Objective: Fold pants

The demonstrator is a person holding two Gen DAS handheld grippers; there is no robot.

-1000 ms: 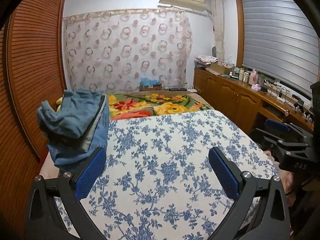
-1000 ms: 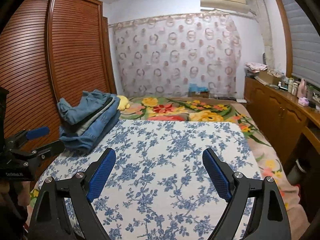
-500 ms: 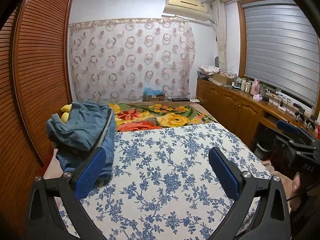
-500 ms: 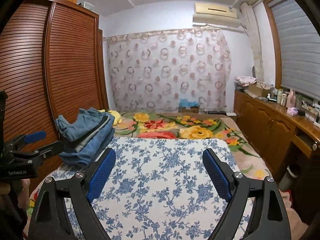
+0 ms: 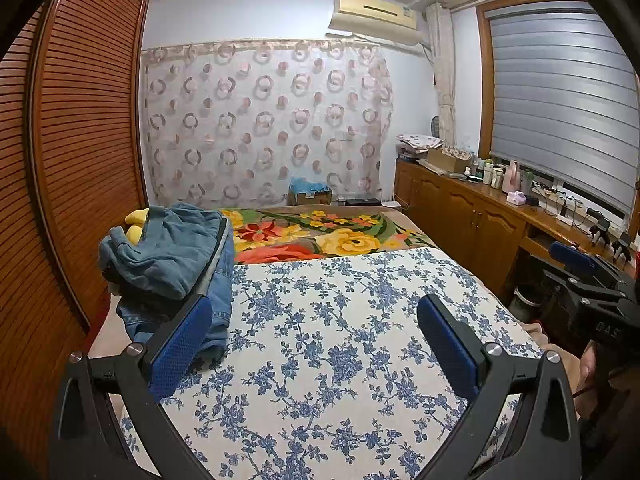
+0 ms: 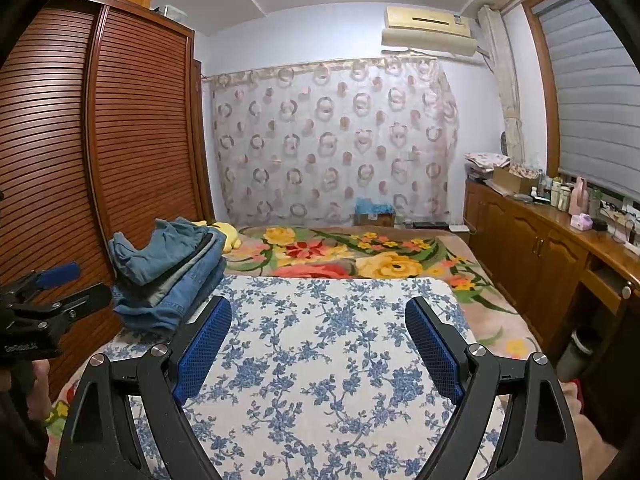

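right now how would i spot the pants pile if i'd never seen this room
Find the bed's blue-flowered white cover. At its left edge, beside the slatted wooden wardrobe, sits the pile of denim pants. It is the only plain blue stack, with a yellow plush toy just behind it.

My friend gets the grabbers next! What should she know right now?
Left gripper: open, holding nothing, hovering over the blue-flowered sheet.
Right gripper: open, empty, also above the sheet.
Pants: a stack of jeans sits at the sheet's far left corner, beside the wooden wardrobe. Lower ones look folded; the top pair looks rumpled.
Done: nothing is spread on the sheet now.
Left: probably take the rumpled top pair, lay it flat and fold it.
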